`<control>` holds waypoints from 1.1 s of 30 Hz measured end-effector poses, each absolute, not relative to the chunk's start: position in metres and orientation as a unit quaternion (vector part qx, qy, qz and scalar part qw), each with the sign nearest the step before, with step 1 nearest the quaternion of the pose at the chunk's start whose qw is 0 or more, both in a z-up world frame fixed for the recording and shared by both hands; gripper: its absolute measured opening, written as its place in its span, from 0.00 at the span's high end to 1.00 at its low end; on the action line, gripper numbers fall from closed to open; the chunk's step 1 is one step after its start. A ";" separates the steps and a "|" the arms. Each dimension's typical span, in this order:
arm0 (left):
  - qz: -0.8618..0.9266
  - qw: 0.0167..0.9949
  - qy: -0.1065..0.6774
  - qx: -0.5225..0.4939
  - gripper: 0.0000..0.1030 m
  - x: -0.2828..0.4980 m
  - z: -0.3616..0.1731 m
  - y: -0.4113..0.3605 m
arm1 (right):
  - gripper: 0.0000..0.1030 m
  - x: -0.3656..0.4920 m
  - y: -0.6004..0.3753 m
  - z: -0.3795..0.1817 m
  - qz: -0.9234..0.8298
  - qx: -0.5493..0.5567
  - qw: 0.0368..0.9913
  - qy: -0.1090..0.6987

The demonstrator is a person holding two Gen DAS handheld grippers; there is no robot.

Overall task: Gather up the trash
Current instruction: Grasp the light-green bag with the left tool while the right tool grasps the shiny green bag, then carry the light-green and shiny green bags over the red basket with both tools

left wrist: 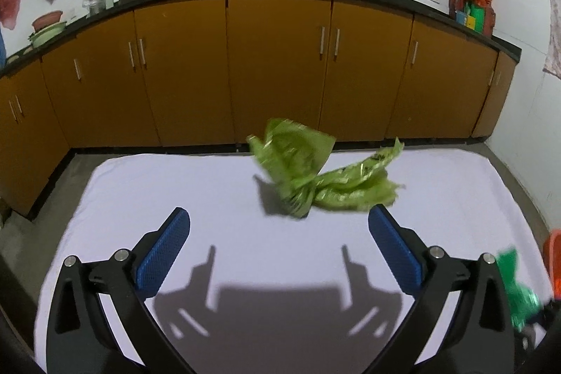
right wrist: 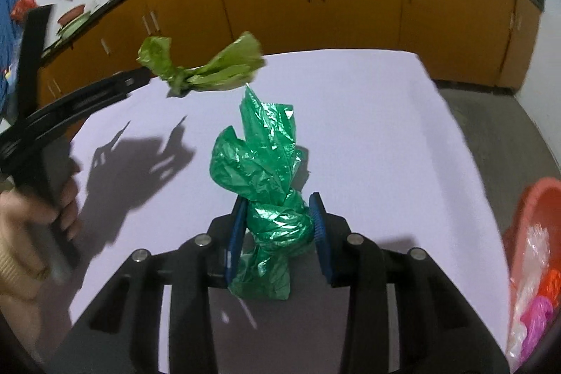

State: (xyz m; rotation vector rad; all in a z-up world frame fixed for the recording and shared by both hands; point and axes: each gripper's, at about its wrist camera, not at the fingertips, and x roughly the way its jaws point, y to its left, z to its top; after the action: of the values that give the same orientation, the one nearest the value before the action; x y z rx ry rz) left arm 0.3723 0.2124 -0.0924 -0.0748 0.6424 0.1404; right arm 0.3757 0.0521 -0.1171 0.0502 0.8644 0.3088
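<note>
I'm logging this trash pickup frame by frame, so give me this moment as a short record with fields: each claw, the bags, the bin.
left claw: open, empty, above the white table
right claw: shut on the dark green bag, gripped at its knot
light green bag: knotted, blurred, beyond the left claw's fingertips; contact with table unclear
red bin: at the table's right edge, holding clear and pink plastic

a white cloth-covered table point(left wrist: 140, 191) carries the things, set on a grey floor point(right wrist: 491, 128) before the cabinets. a knotted light green bag point(left wrist: 315, 174) shows blurred over its far middle, with a shadow under it; whether it touches the cloth cannot be told. a red basin point(right wrist: 536, 209) sits at the table's right edge.
</note>
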 end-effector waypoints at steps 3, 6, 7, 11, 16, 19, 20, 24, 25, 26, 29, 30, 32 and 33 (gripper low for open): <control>0.075 0.940 0.329 -0.050 0.02 0.396 -0.097 0.211 | 0.65 0.371 0.042 -0.115 0.147 0.022 0.898 0.413; 0.094 0.932 0.347 -0.056 0.02 0.416 -0.103 0.214 | 0.65 0.367 0.037 -0.112 0.148 0.011 0.902 0.406; 0.101 0.929 0.351 -0.059 0.02 0.421 -0.105 0.217 | 0.65 0.366 0.037 -0.111 0.147 0.008 0.903 0.404; 0.106 0.923 0.359 -0.089 0.30 0.432 -0.109 0.231 | 0.65 0.364 0.031 -0.112 0.145 0.006 0.904 0.401; 0.077 0.921 0.368 -0.102 0.87 0.428 -0.111 0.233 | 0.65 0.360 0.023 -0.117 0.138 0.018 0.901 0.411; 0.073 0.926 0.361 -0.083 0.90 0.413 -0.107 0.226 | 0.65 0.355 0.018 -0.114 0.133 0.025 0.902 0.409; 0.070 0.928 0.357 -0.074 0.90 0.405 -0.105 0.223 | 0.65 0.353 0.016 -0.111 0.132 0.028 0.903 0.407; 0.052 0.933 0.353 -0.053 0.90 0.373 -0.096 0.209 | 0.65 0.343 0.009 -0.096 0.125 0.034 0.910 0.394; 0.047 0.933 0.354 -0.048 0.90 0.365 -0.093 0.204 | 0.65 0.339 0.007 -0.092 0.122 0.036 0.912 0.390; 0.041 0.933 0.355 -0.042 0.90 0.351 -0.089 0.196 | 0.65 0.334 0.003 -0.087 0.119 0.039 0.914 0.386; 0.018 0.935 0.351 -0.041 0.90 0.329 -0.076 0.179 | 0.65 0.319 -0.009 -0.069 0.108 0.047 0.921 0.372; 0.011 0.936 0.349 -0.038 0.90 0.322 -0.071 0.172 | 0.65 0.314 -0.013 -0.065 0.105 0.048 0.923 0.367; -0.008 0.939 0.342 -0.032 0.90 0.308 -0.058 0.154 | 0.65 0.300 -0.023 -0.053 0.093 0.046 0.929 0.355; -0.017 0.941 0.338 -0.026 0.90 0.303 -0.051 0.144 | 0.65 0.293 -0.028 -0.048 0.088 0.046 0.931 0.351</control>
State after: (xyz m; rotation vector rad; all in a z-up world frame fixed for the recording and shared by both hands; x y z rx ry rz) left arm 0.3032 0.1438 -0.0505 -0.0535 0.6896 -0.0350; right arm 0.2933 -0.0278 -0.0483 0.0944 0.7185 0.1810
